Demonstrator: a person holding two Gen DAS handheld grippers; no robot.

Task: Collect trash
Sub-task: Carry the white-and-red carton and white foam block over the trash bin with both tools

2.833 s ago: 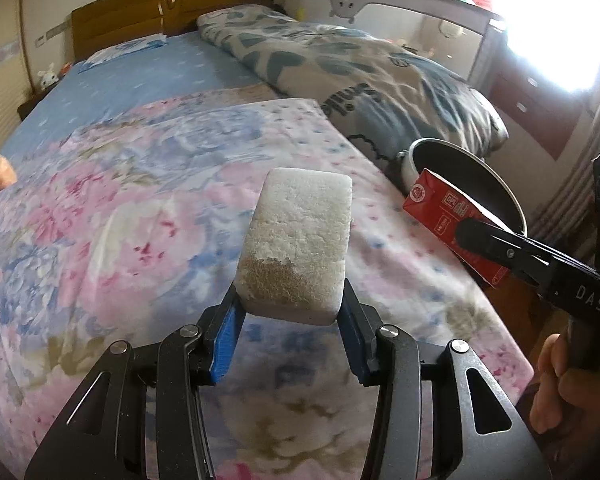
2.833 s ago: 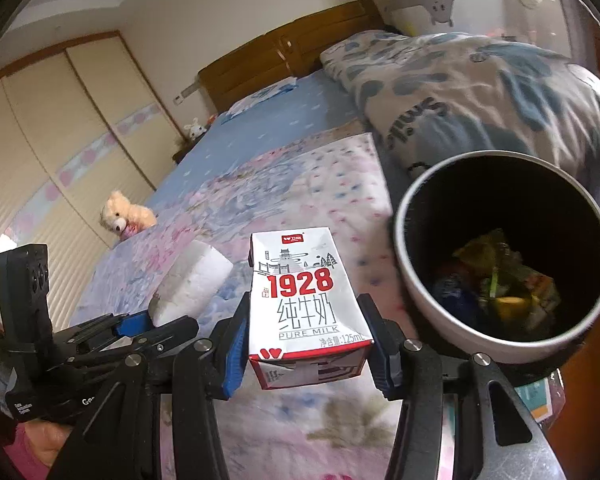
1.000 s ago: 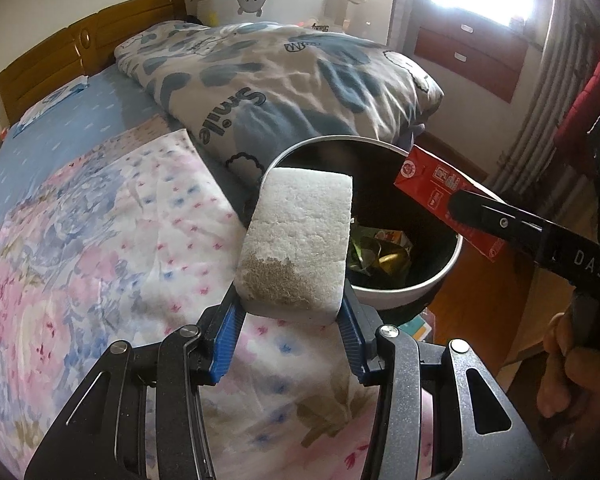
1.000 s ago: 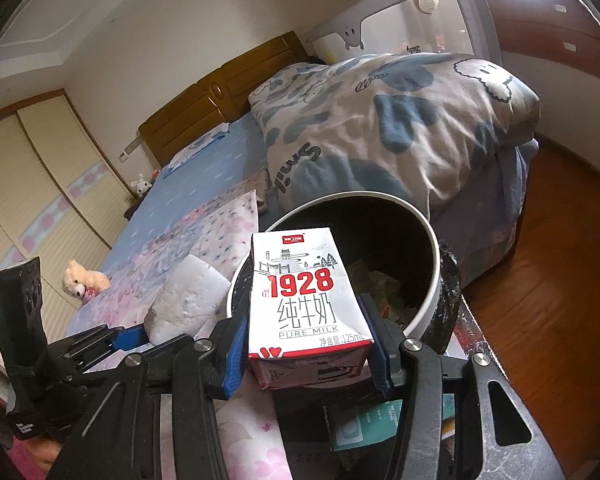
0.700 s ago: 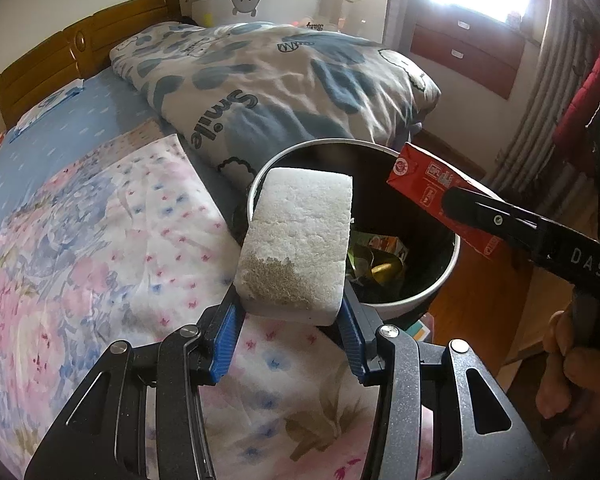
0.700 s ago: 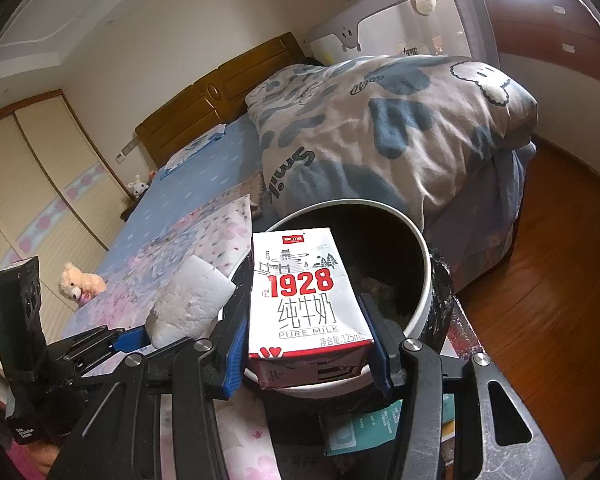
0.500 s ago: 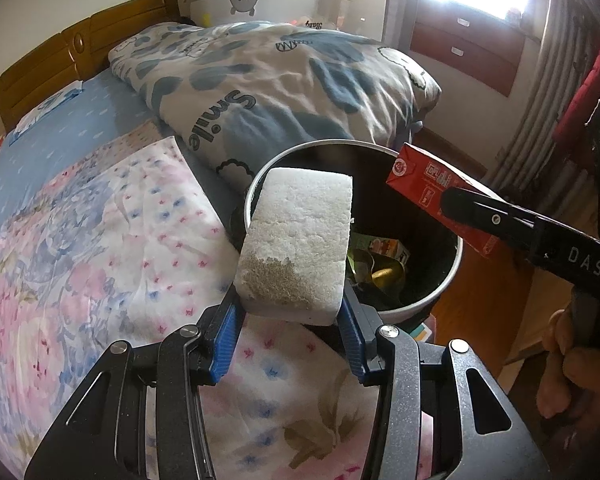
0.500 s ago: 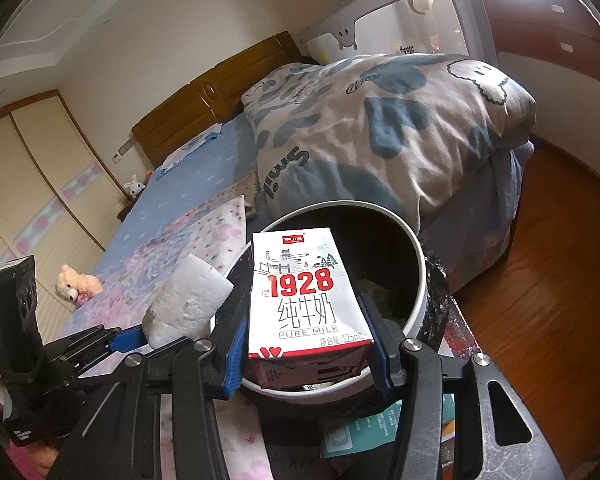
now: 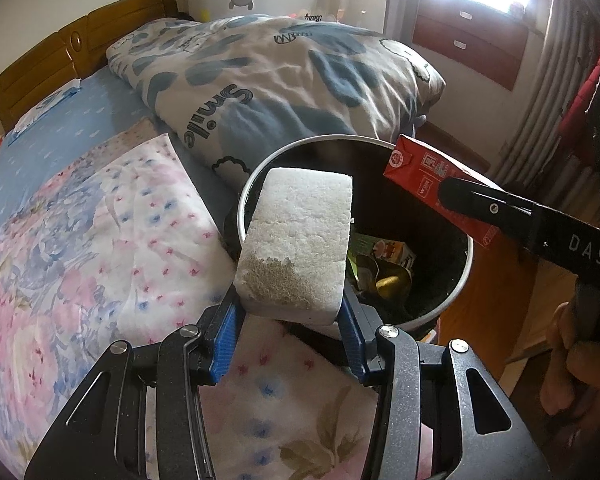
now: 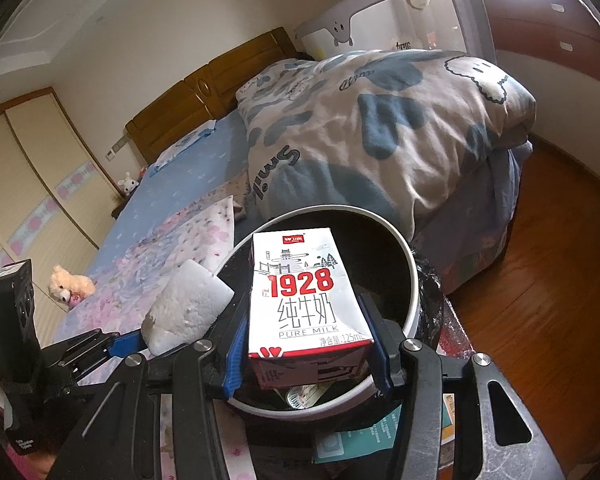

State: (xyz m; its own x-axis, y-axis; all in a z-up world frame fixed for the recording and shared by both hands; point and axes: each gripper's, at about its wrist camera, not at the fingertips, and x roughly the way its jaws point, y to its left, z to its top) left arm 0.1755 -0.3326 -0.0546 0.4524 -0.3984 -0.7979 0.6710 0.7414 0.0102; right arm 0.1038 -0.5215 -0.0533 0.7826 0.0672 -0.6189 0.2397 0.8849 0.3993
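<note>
My left gripper (image 9: 290,326) is shut on a white sponge block (image 9: 298,240) with a brownish worn patch, held over the near left rim of a round bin (image 9: 458,280) with a white rim and black liner. The right wrist view shows my right gripper (image 10: 306,348) shut on a small milk carton (image 10: 304,300) marked "1928 PURE MILK", held above the bin (image 10: 410,264). The same carton (image 9: 424,172) shows red from the left wrist view, above the bin's right side. Wrappers and a small carton (image 9: 388,260) lie inside the bin. The sponge (image 10: 188,304) sits left of the carton.
A bed with a floral cover (image 9: 80,240) lies to the left and a folded blue-and-white quilt (image 9: 284,80) behind the bin. Wooden floor (image 10: 540,280) spreads to the right. A teddy bear (image 10: 70,284) rests on the bed. A hand (image 9: 572,372) grips the right tool.
Both grippers, still holding the sponge and the carton, have drifted closer over the bin, which now sits larger and lower in both views.
</note>
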